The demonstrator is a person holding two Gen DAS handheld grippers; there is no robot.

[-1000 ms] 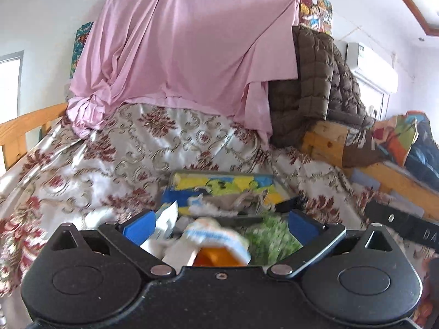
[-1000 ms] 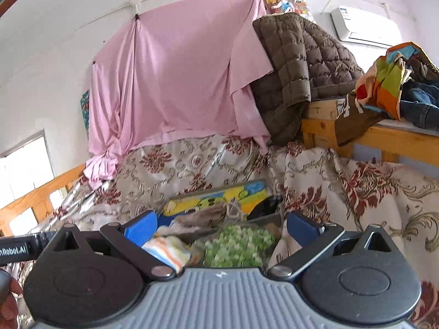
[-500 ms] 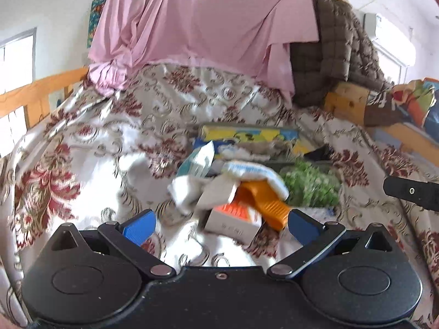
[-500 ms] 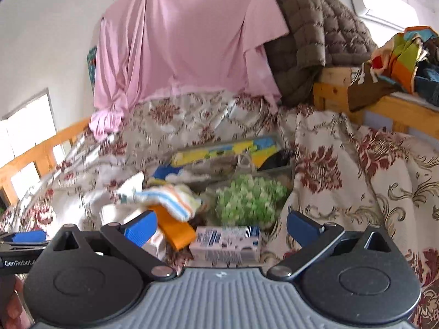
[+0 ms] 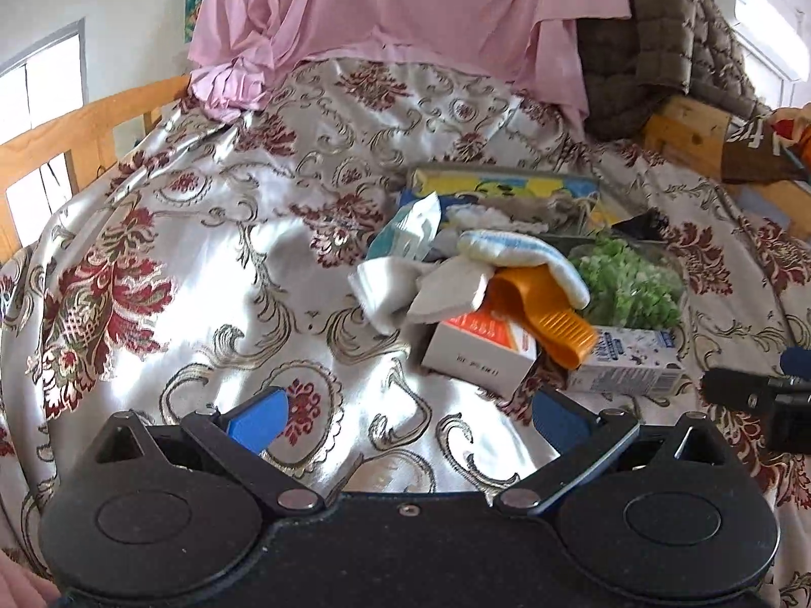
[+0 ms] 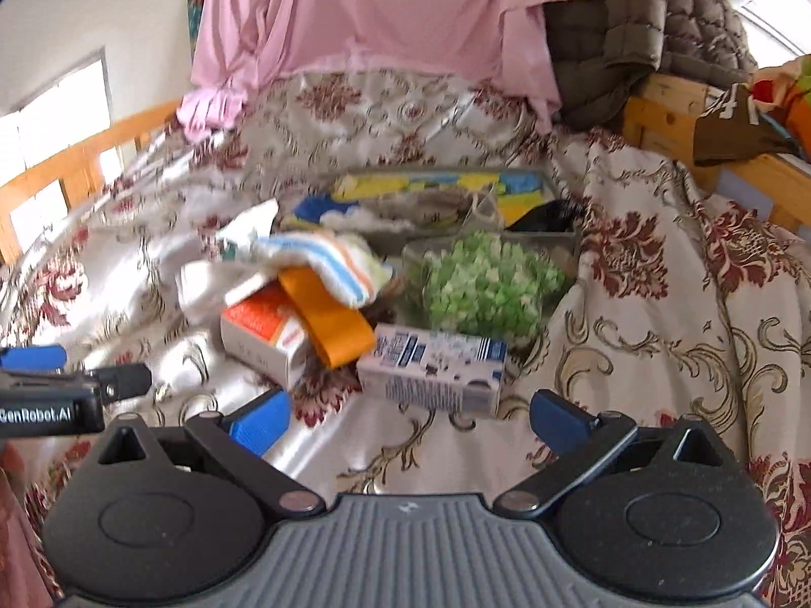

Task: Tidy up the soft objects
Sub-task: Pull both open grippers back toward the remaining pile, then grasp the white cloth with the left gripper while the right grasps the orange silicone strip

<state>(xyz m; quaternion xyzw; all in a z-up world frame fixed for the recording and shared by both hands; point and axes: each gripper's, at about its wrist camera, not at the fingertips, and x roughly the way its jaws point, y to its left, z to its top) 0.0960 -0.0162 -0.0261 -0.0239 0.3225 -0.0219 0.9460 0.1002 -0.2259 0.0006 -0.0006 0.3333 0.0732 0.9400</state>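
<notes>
Left gripper (image 5: 405, 418): fingers wide apart, holding nothing, above the bedspread (image 5: 203, 263) and a little back from the pile.
Right gripper (image 6: 408, 418): fingers wide apart too, nothing between them, just in front of the blue and white carton (image 6: 431, 367).
Striped cloth (image 5: 527, 258): soft, white with blue stripes, on top of the pile, draped over the orange scoop (image 5: 542, 309).
White socks (image 5: 420, 289): crumpled on the left side of the pile, touching the orange and white box (image 5: 479, 349).
Green fluffy bundle (image 5: 626, 286): on the right side of the pile, maybe fake plants, hard to tell.
Tray (image 6: 537, 177): behind the pile, toward the far edge of the bed, with a colourful picture and some soft things inside.
Pink sheet (image 5: 405, 5): hangs at the back.
</notes>
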